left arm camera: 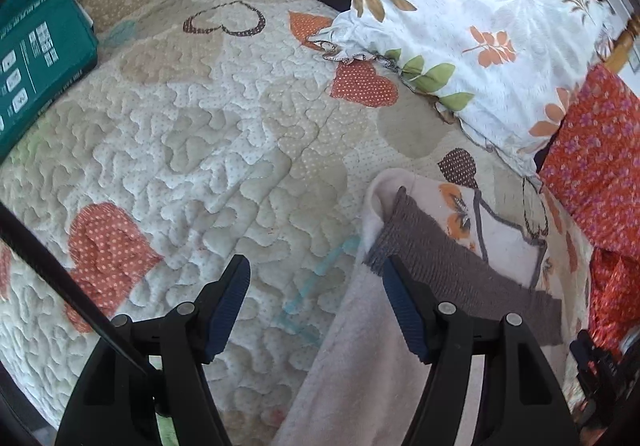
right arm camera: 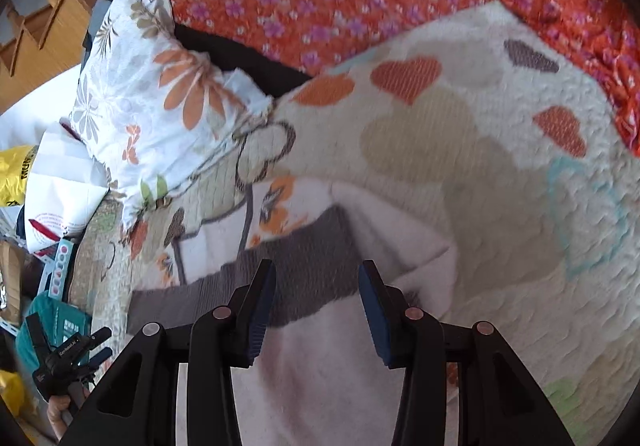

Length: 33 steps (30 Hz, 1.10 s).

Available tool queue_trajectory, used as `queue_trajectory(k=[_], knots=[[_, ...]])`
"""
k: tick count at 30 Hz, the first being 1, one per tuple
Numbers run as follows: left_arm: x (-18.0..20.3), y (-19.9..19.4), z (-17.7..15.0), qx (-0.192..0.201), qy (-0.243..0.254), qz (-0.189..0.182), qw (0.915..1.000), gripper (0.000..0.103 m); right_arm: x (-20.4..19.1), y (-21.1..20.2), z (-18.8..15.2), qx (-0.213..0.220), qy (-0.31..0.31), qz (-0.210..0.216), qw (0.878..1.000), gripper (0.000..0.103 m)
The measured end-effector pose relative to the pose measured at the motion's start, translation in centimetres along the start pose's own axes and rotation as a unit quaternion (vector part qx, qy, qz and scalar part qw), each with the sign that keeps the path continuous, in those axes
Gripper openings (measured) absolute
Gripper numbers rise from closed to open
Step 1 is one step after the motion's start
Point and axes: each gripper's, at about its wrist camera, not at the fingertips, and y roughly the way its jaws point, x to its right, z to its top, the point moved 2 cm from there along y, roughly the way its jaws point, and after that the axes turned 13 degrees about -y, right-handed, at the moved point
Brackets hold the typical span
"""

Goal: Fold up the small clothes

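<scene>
A soft, fuzzy pale pink garment point(left arm camera: 360, 366) with a ribbed brown band point(left arm camera: 460, 270) lies on the quilted, heart-patched bedspread point(left arm camera: 180, 150). The left gripper point(left arm camera: 316, 306) stands apart over its left edge, holding nothing. The right gripper point(right arm camera: 316, 306) gapes above the band, empty. Bare quilt stretches left; a floral pillow point(left arm camera: 480, 26) lies far right.

Left hand-held gripper point(left arm camera: 316, 302): black arms, blue ribbed pads, silver pivot screws. Right hand-held gripper point(right arm camera: 317, 310): same build, copper-toned screws.

The garment point(left arm camera: 400, 326) lies on the quilt point(left arm camera: 200, 146); pillow point(left arm camera: 460, 26) behind it; a box point(left arm camera: 36, 58), seemingly, far left.
</scene>
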Motion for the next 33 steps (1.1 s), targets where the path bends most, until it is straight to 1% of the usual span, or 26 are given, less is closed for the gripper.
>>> queue_trajectory(k=[3,6,8,9,10,12,13,14,15,16,17,18,19,20,21,22,24,25,26,27,28,29,31,33], knots=[[-0.6,0.3,-0.8,-0.009,0.035,0.020,0.9991,0.069,-0.6,-0.2,-1.0,-0.010,-0.009,0.003,1.000,0.047],[-1.8,1.5,-2.2,-0.049,0.075,0.056,0.9944,0.069,-1.0,-0.9,-2.6,-0.020,-0.024,0.001,1.000,0.047],[-2.9,1.7,-3.1,-0.069,0.085,0.064,0.9919,0.069,-0.9,-1.5,-3.9,-0.033,-0.031,-0.003,0.999,0.049],[-3.1,1.4,-3.5,-0.065,0.095,0.063,0.9913,0.069,-0.8,-1.7,-4.5,-0.042,-0.032,-0.005,0.999,0.051],[-3.2,0.9,-3.8,-0.058,0.109,0.067,0.9900,0.069,-0.4,-1.8,-5.4,-0.056,-0.033,-0.014,0.998,0.051],[-3.7,0.2,-4.5,-0.043,0.137,0.098,0.9847,0.069,0.7,-2.4,-6.3,-0.062,-0.035,-0.037,0.997,0.051],[-4.0,0.1,-4.8,-0.034,0.146,0.113,0.9822,0.068,1.3,-2.9,-6.8,-0.060,-0.040,-0.067,0.995,0.051],[-4.5,-0.3,-4.9,-0.023,0.152,0.123,0.9805,0.068,1.9,-3.6,-7.1,-0.061,-0.050,-0.117,0.990,0.051],[-4.8,-0.6,-5.0,-0.017,0.149,0.121,0.9813,0.068,2.4,-4.2,-7.3,-0.061,-0.061,-0.161,0.983,0.051],[-5.2,-1.0,-4.9,-0.014,0.141,0.115,0.9832,0.068,3.0,-4.9,-7.6,-0.058,-0.068,-0.185,0.979,0.051],[-5.6,-1.7,-4.8,-0.010,0.124,0.103,0.9869,0.068,3.5,-5.6,-7.7,-0.054,-0.063,-0.180,0.980,0.051],[-5.9,-2.3,-4.6,-0.006,0.108,0.091,0.9899,0.068,4.0,-6.2,-7.8,-0.049,-0.049,-0.163,0.984,0.053],[-6.3,-3.3,-4.4,-0.002,0.085,0.070,0.9939,0.068,4.5,-6.8,-8.0,-0.042,-0.030,-0.139,0.989,0.055],[-6.6,-3.9,-4.4,-0.002,0.072,0.057,0.9958,0.068,4.8,-7.3,-8.3,-0.035,-0.013,-0.118,0.992,0.059],[-6.8,-4.4,-4.4,-0.002,0.056,0.042,0.9975,0.068,5.0,-7.6,-8.6,-0.031,-0.002,-0.103,0.994,0.063],[-7.1,-5.2,-4.6,-0.003,0.036,0.023,0.9991,0.068,5.2,-7.5,-8.9,-0.032,0.006,-0.091,0.995,0.064],[-7.0,-6.0,-5.1,-0.005,0.021,0.001,0.9998,0.068,5.1,-6.6,-9.4,-0.046,0.014,-0.080,0.996,0.065],[-6.7,-6.1,-5.4,-0.005,0.020,-0.004,0.9998,0.068,5.0,-6.0,-9.7,-0.055,0.014,-0.077,0.995,0.065],[-6.3,-6.2,-5.8,-0.003,0.024,-0.007,0.9997,0.068,4.8,-5.3,-10.0,-0.064,0.010,-0.073,0.995,0.063],[-5.9,-6.1,-6.0,-0.002,0.029,-0.005,0.9996,0.068,4.6,-4.5,-10.2,-0.075,0.003,-0.062,0.995,0.031],[-5.4,-5.7,-6.2,-0.001,0.035,0.000,0.9994,0.068,4.1,-3.9,-10.3,-0.080,-0.005,-0.039,0.996,0.010],[-5.2,-5.5,-6.4,-0.002,0.039,0.004,0.9992,0.068,3.7,-3.9,-10.6,-0.083,-0.007,-0.032,0.996,0.007],[-5.0,-5.1,-6.5,-0.002,0.045,0.010,0.9989,0.068,3.9,-4.4,-10.1,-0.077,-0.019,-0.068,0.995,0.007],[-5.1,-4.8,-6.3,0.002,0.048,0.015,0.9987,0.068,4.9,-4.8,-9.9,-0.078,-0.023,-0.115,0.990,0.005]])
